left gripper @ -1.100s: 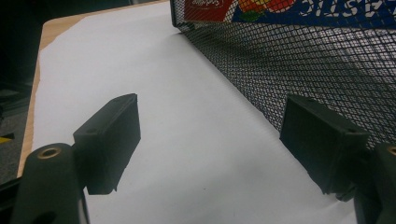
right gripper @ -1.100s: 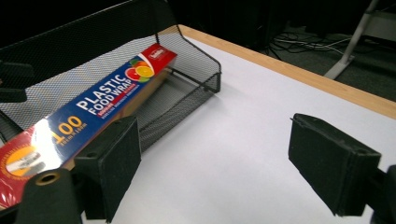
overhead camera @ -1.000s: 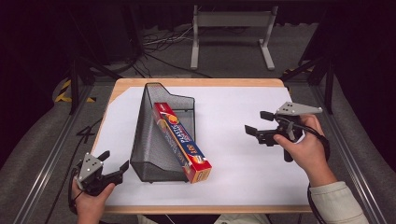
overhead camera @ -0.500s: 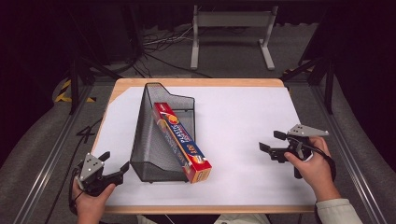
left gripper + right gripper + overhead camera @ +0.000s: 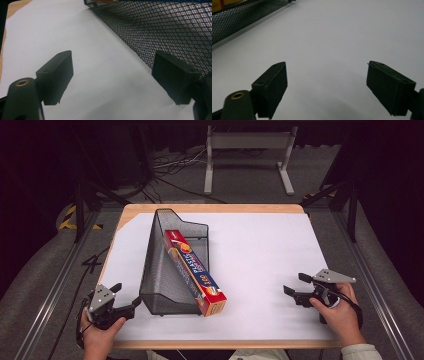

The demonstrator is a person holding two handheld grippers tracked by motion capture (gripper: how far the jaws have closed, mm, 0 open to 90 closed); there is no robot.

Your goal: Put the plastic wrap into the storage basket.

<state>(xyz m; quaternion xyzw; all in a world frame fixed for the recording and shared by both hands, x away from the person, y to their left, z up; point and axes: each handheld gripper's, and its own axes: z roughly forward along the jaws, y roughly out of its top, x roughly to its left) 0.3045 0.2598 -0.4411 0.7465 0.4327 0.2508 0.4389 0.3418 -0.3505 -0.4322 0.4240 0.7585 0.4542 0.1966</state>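
The long red cardboard plastic-wrap box (image 5: pixel 195 271) leans inside the black wire-mesh file holder (image 5: pixel 165 280), near end jutting out. Left gripper (image 5: pixel 126 301) waits just beside the holder, right gripper (image 5: pixel 292 292) well apart; both gape wide, holding nothing.

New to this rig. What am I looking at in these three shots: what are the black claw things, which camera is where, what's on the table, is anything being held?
No robot here: a person holds a hand-operated two-jaw tool in each hand. In the high view, shot from above the person's side of the table, the left gripper sits at the near left corner and the right gripper near the right edge.

The other two pictures come from cameras riding on those tools. Each looks along its own pair of black fingers, so the left gripper view sees mesh close by, and the right gripper view looks across bare table between its fingers.

On the white table lies a black mesh file holder with a long red plastic wrap box in it, its end sticking out toward the person.

Both grippers are open, holding nothing.
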